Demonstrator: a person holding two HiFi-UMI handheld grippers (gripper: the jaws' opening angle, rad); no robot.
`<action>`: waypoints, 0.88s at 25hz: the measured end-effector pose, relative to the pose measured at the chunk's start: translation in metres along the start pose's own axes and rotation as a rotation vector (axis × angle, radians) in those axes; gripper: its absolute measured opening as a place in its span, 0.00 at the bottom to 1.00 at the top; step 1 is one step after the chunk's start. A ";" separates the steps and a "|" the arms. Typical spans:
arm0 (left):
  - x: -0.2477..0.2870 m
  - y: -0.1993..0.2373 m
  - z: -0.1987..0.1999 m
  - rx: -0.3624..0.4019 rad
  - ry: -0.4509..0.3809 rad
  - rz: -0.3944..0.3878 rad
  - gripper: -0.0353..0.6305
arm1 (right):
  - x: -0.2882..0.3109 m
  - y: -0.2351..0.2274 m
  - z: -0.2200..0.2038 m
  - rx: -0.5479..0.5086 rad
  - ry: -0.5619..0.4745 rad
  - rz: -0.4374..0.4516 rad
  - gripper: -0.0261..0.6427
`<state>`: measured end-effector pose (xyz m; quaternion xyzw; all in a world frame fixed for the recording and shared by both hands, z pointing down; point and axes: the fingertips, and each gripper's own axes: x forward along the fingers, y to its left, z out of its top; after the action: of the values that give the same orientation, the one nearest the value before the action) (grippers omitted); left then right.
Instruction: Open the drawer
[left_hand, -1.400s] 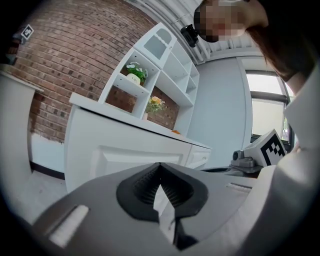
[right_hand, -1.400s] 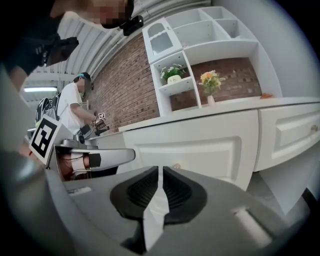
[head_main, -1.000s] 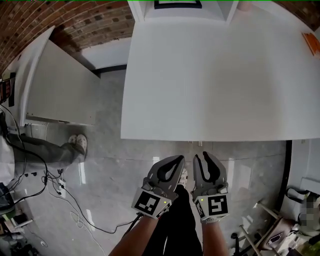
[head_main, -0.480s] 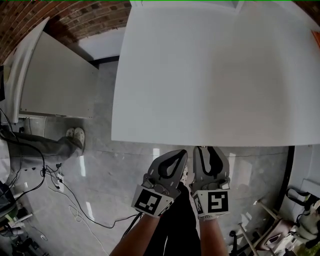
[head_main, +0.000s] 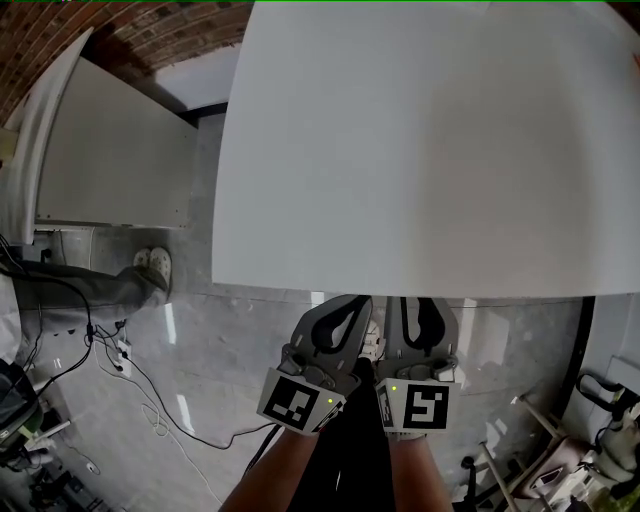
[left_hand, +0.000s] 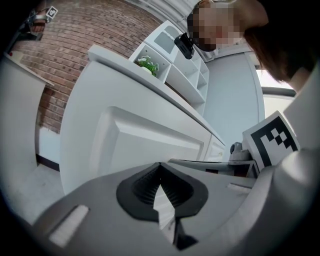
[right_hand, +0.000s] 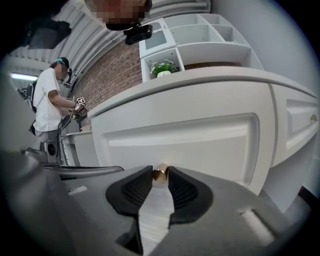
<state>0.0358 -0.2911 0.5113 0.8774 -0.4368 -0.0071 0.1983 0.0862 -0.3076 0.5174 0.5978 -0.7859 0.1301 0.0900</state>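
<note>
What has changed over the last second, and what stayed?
Both grippers have moved forward, their tips now at the front edge of the white counter. The right gripper has just been closing its jaws and now seems to pinch the brass knob on the drawer front. The left gripper stays shut and empty.

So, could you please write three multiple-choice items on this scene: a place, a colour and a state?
1. The brass knob sits: A) between the right gripper's fingers; B) on the floor; C) on a shelf.
2. The drawer front is: A) black; B) white; C) red.
3. The left gripper's fingers are: A) wide apart; B) holding a cable; C) together, empty.
A: its fingers, which have just been closing, pinch the knob. B: the drawer front shows white. C: the tips meet on nothing.
</note>
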 end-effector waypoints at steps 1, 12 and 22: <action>0.002 0.000 0.000 0.003 -0.001 -0.001 0.06 | 0.000 0.000 0.000 -0.001 -0.001 -0.002 0.18; 0.020 0.010 -0.010 0.079 0.056 -0.003 0.05 | 0.002 0.004 0.000 -0.018 0.011 -0.051 0.17; 0.024 -0.002 -0.016 0.142 0.074 -0.066 0.05 | 0.001 0.003 -0.001 -0.023 0.014 -0.051 0.16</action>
<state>0.0555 -0.3030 0.5295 0.9028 -0.3996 0.0500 0.1511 0.0828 -0.3070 0.5181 0.6155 -0.7713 0.1227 0.1058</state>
